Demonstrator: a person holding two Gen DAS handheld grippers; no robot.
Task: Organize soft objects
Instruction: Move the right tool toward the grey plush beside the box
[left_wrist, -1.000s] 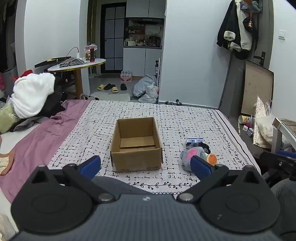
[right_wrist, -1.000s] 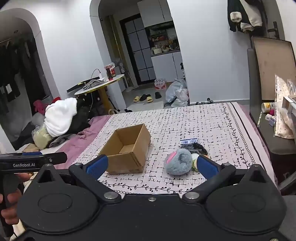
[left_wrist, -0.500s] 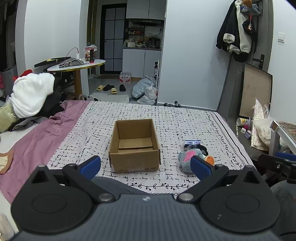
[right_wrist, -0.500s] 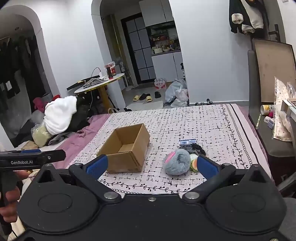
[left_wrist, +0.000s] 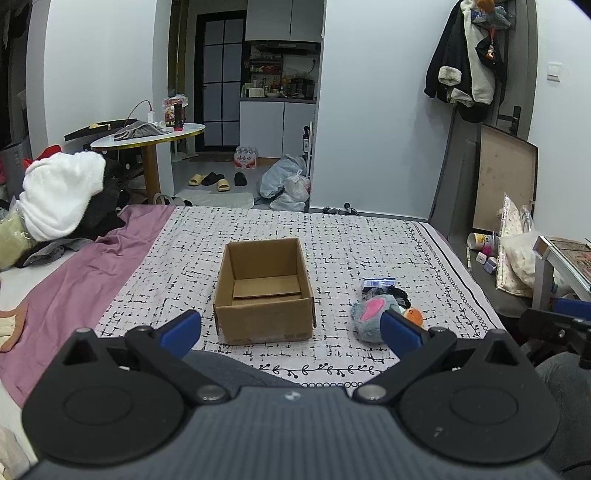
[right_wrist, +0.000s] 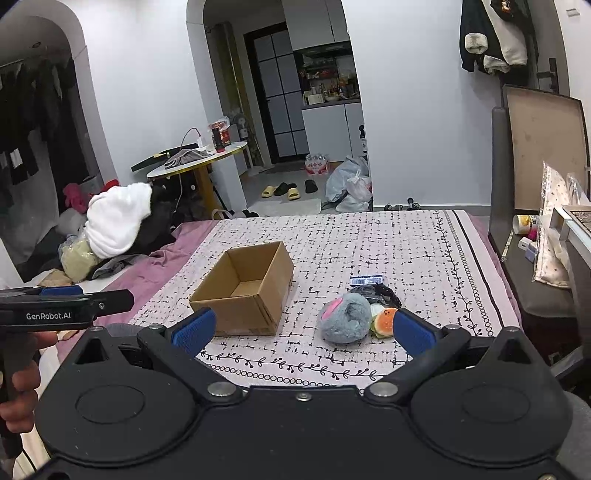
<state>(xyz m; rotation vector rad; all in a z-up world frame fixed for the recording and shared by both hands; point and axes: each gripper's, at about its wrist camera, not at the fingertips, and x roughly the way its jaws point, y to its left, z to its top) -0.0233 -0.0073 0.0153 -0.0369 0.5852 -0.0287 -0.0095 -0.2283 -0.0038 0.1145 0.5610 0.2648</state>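
Nothing is in the cardboard box (left_wrist: 264, 291) yet, so you are at the very start of the task. The box stands open in the centre of the left wrist frame, on the patterned bed cover (left_wrist: 369, 243), and inside it you see only a loose piece of cardboard lying on its floor.

All the soft things lie in one small heap to the right of the box, apart from it. The grey plush toy (right_wrist: 345, 317) with a pink patch is the biggest and the nearest to the box. Touching it on the right is a small orange plush (right_wrist: 386, 321) with a face, and behind them lies a dark bundle (right_wrist: 380, 291) which I cannot identify, with a small blue and white label (right_wrist: 366, 280) beside it.

Your left tool (left_wrist: 291, 328) has its jaws spread wide and it holds nothing; it looks straight at the box from the near edge of the bed. Your right tool (right_wrist: 303, 328) is also wide apart and empty, and the heap sits just inside its right finger in the picture, but farther away, so there is no contact.

I judge that every step is left: to take each soft thing from the heap and to put it in the box. The grey toy seems the natural first one for the right tool.
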